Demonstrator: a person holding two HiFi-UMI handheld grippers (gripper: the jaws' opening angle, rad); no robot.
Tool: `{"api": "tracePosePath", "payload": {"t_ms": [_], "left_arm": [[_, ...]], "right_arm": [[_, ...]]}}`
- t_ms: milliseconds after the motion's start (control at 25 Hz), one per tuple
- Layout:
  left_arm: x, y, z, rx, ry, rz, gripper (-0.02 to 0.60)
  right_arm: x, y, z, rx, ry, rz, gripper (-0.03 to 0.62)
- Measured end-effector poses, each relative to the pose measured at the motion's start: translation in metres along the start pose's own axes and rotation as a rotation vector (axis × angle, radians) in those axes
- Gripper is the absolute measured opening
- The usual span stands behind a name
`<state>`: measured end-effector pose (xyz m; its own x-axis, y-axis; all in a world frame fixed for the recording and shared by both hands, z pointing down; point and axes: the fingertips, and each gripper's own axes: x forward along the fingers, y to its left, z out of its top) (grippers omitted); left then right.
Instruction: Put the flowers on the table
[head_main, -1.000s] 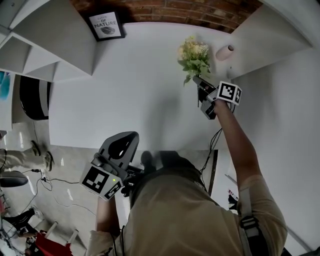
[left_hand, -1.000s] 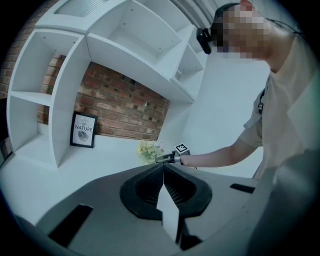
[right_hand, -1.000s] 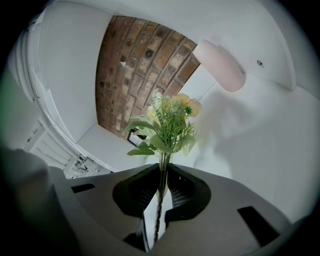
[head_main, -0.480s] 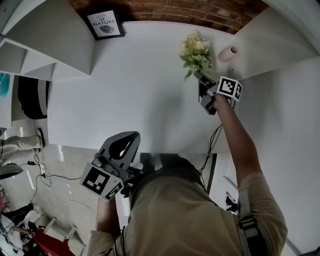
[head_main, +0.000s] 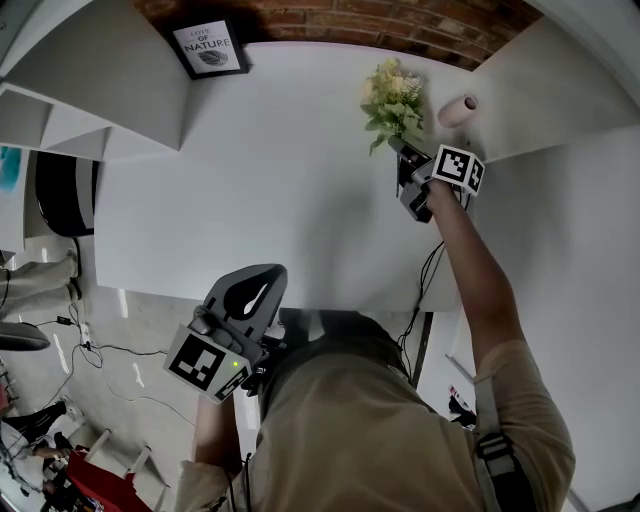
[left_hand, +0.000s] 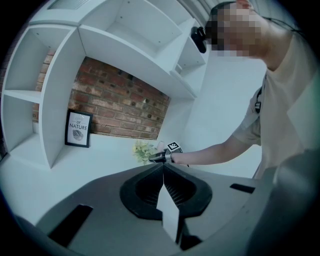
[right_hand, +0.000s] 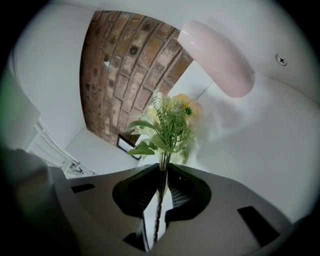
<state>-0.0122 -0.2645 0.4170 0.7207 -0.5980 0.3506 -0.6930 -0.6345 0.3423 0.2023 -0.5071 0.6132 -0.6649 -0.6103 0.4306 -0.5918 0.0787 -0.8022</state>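
Note:
A bunch of pale yellow flowers (head_main: 393, 98) with green leaves hangs over the far right part of the white table (head_main: 250, 190). My right gripper (head_main: 402, 152) is shut on its thin stems. In the right gripper view the stems (right_hand: 161, 177) run straight between the closed jaws and the blooms (right_hand: 170, 120) spread beyond them. My left gripper (head_main: 258, 282) is held low at the table's near edge, shut, with nothing in it. The left gripper view shows the flowers (left_hand: 142, 150) far off, with the right gripper (left_hand: 152, 158) beside them.
A pink cylinder (head_main: 457, 109) stands on the table just right of the flowers, large in the right gripper view (right_hand: 216, 57). A framed "Nature" print (head_main: 210, 48) leans on the brick wall (head_main: 400, 22). White shelves (head_main: 70, 90) rise at left. A cable (head_main: 428, 285) hangs off the near edge.
My right gripper has carried the flowers a little farther from me, toward the brick wall and the pink cylinder. The left gripper has hardly moved.

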Motion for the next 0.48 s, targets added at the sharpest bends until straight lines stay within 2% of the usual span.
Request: {"api": "tracePosePath", "payload": {"t_ms": [480], "left_arm": [[0.005,-0.002,-0.001,-0.003,0.007,0.005,0.011]], "right_arm": [[0.012,-0.004,0.01,-0.012,0.009,-0.008,0.052]]}}
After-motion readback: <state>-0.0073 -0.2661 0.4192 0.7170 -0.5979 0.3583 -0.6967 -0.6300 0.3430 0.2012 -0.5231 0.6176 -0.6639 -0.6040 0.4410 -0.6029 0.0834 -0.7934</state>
